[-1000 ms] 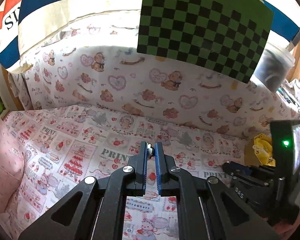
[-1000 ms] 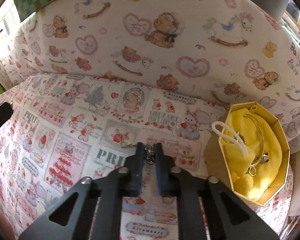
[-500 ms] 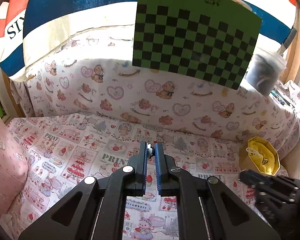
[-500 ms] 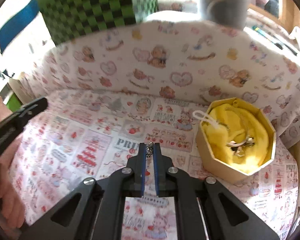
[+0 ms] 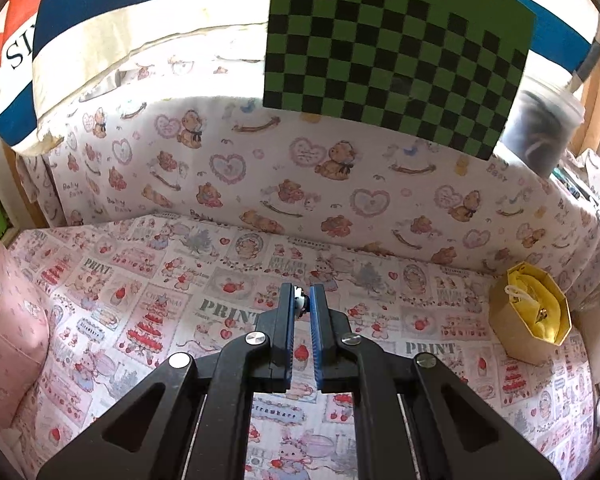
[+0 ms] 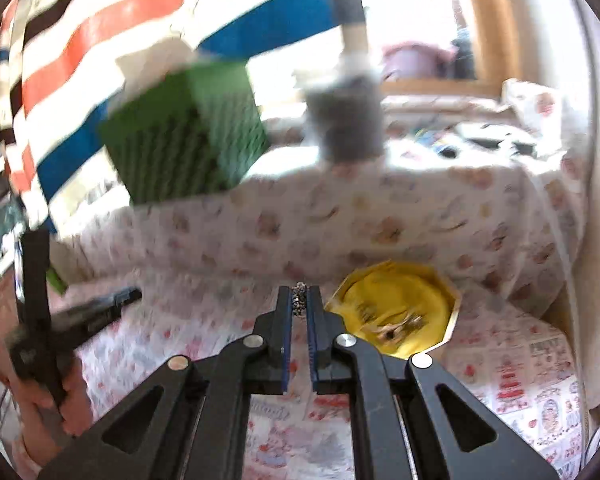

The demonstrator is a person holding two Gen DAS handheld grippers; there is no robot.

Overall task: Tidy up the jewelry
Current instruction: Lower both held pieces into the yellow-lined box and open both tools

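My left gripper is shut on a small silver jewelry piece and held above the printed cloth. My right gripper is shut on a sparkly silver chain piece, lifted above the cloth, just left of the yellow octagonal jewelry box. The box holds yellow fabric and metal jewelry. The same box shows at the far right of the left wrist view. The left gripper also shows at the left of the blurred right wrist view, held by a hand.
A teddy-bear patterned cloth wall rises behind the printed cloth. A green checkerboard and a striped bag stand above it. A pink cushion lies at the left. A grey container sits back right.
My right gripper has lifted and pulled back with the chain piece, its view now tilted up and blurred. The left gripper has also pulled back, and the right gripper has left its view.
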